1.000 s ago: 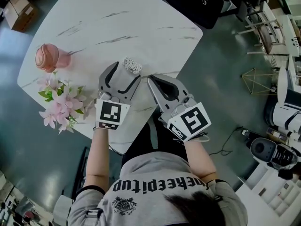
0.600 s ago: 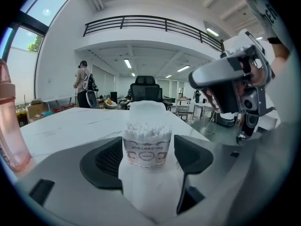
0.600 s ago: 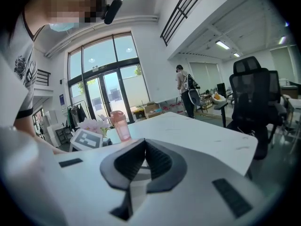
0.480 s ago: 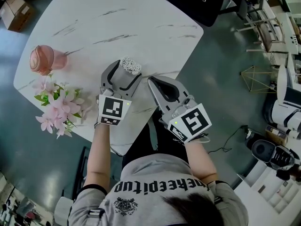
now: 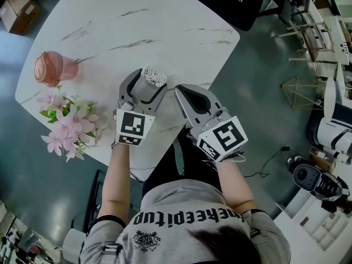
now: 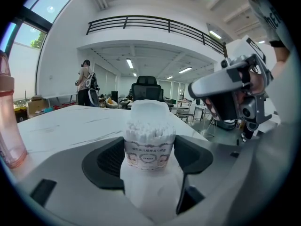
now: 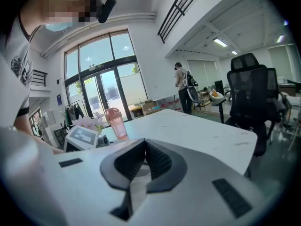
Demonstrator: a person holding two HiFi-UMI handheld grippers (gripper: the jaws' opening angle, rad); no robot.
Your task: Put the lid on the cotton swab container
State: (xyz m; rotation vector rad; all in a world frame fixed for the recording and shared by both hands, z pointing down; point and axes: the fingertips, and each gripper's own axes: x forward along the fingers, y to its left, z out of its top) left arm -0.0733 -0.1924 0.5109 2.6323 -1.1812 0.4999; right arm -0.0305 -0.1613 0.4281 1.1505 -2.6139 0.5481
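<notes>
Cotton swab container (image 5: 154, 77), head view: open-topped, packed with white swabs, clamped in the left gripper (image 5: 149, 82) close to the near edge of the marble table (image 5: 137, 21). Right gripper (image 5: 179, 90) just beside it, tips pressed together. Pink bottle (image 5: 52, 67) and flowers (image 5: 66, 120) well apart, far left.

Left gripper view: container (image 6: 148, 142) upright, a dark pad (image 6: 106, 161) against each side.

Right gripper view: right gripper (image 7: 145, 142) narrowed to touching tips; pale gap behind them, contents unclear.
</notes>
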